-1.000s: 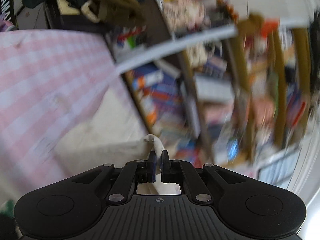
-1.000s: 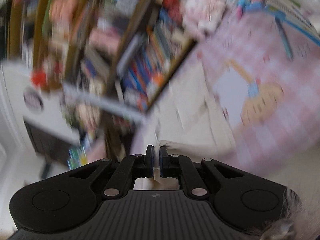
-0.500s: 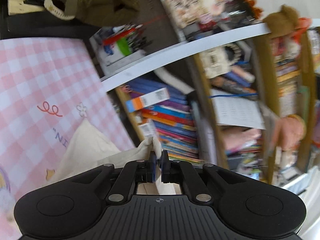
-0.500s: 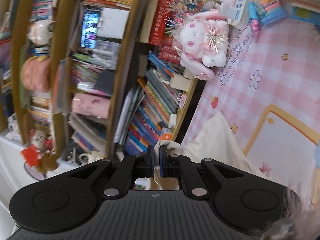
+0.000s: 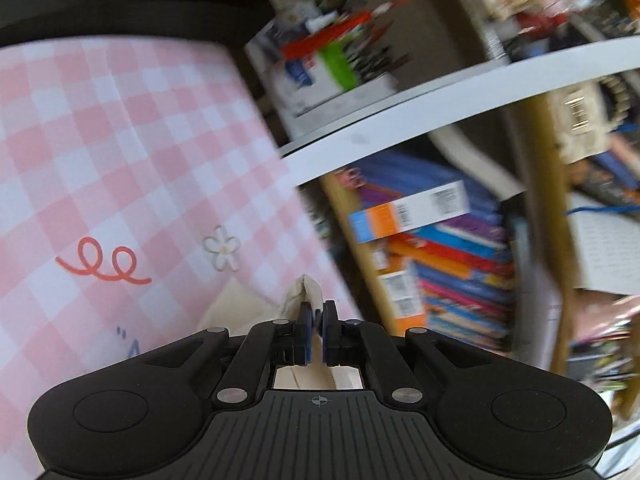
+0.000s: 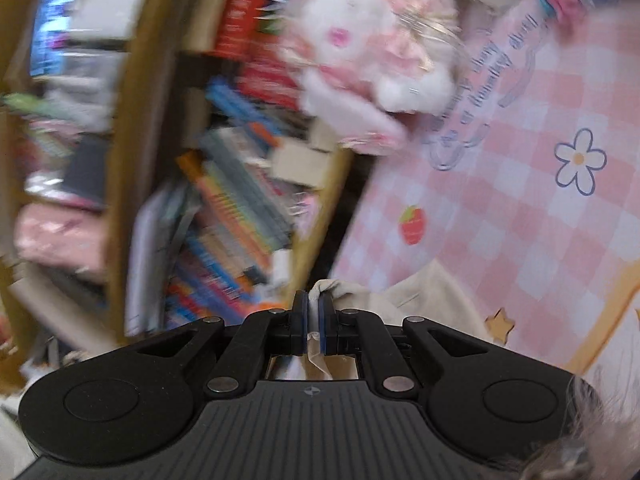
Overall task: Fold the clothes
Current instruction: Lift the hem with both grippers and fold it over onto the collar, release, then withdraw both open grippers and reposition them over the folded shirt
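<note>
Both tongs clenched on cloth. My left tongs [image 5: 315, 326] pinch a peak of the cream garment [image 5: 306, 294], which pokes up past the fingertips; my right tongs [image 6: 314, 316] nip another bunched bit of the same cream fabric [image 6: 424, 300]. The rest of the garment trails down behind each grip onto the pink checked tabletop [image 5: 120, 152], close to its edge, with the bookshelf [image 5: 432, 256] just beyond. Both views are smeared, so the tongs look to be mid-swing. My read: a carry with the two held points, either spreading the piece out or bringing an edge over for a fold; I cannot tell which from here, nor how much of the garment is already folded. To do it well: hold both grips firm, keep the two points level and the span between them taut so the cloth hangs without a twist, and travel at matched pace. Keep the fabric over the tabletop rather than off the shelf-side edge. Mind the plush toy [image 6: 372, 56] at the far end on the right.
</note>
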Demonstrator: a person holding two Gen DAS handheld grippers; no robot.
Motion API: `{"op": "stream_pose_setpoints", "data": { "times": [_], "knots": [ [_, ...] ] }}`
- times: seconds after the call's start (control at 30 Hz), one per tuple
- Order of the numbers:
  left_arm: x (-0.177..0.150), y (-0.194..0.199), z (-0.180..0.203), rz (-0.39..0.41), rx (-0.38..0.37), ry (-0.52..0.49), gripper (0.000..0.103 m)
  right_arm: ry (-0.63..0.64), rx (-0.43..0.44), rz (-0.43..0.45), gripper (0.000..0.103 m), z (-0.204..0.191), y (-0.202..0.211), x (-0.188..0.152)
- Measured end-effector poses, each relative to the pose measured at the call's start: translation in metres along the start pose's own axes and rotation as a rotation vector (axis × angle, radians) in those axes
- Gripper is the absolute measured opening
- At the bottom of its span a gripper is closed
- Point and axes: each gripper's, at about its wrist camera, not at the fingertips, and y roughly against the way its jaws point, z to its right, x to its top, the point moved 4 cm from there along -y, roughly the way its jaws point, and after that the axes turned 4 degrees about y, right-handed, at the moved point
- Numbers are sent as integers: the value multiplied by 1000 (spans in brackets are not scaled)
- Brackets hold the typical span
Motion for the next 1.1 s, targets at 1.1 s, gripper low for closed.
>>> {"op": "stream_pose_setpoints", "data": {
  "times": [1.1],
  "knots": [
    [-158, -33, 75, -248, 244, -1027, 35, 1187, -443, -273, 43, -11, -75, -117]
  ]
}}
